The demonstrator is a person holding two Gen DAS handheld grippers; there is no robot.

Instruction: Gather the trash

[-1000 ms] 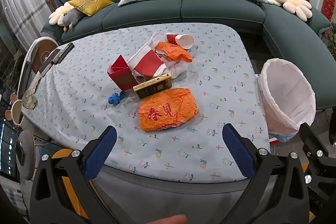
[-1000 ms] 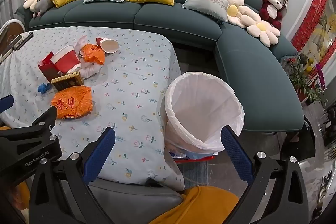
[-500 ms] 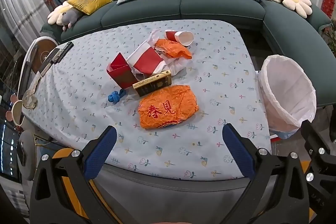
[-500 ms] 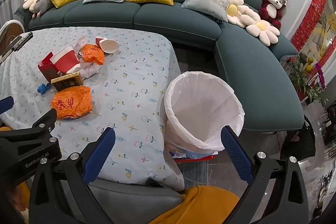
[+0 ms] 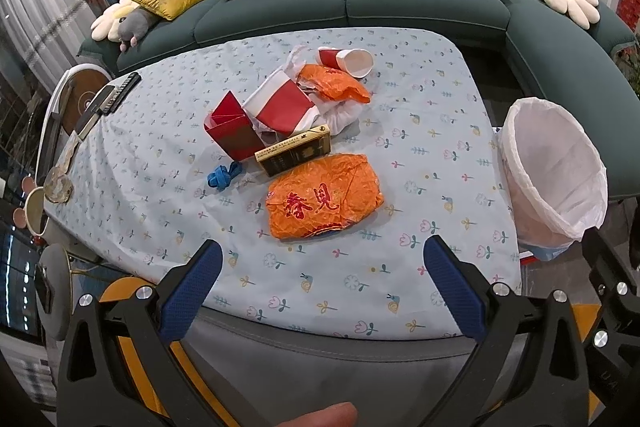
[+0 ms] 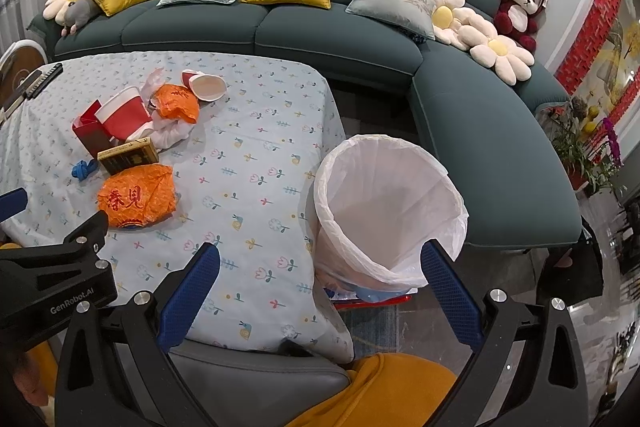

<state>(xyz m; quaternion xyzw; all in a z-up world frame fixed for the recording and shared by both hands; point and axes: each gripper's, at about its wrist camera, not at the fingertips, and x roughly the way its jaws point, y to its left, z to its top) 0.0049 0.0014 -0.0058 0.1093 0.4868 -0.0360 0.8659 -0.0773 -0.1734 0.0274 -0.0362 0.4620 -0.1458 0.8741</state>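
Left wrist view: our left tool (image 5: 318, 285) gapes wide, holding nothing, above the surface's (image 5: 440, 155) near edge; bare cloth ahead. Flat orange wrapper (image 5: 324, 201) lies nearest, litter pile (image 5: 288, 107) behind.

Right wrist view: right tool (image 6: 320, 289) wide open, unloaded, straddling the surface corner and the white-lined bin (image 6: 388, 211) just beside it.

A home living room: curved teal sofa (image 6: 280, 23), cushions, plush toys, clothed table (image 6: 256, 131).

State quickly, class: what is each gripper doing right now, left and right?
Left gripper: open, holding nothing.
Right gripper: open, holding nothing.
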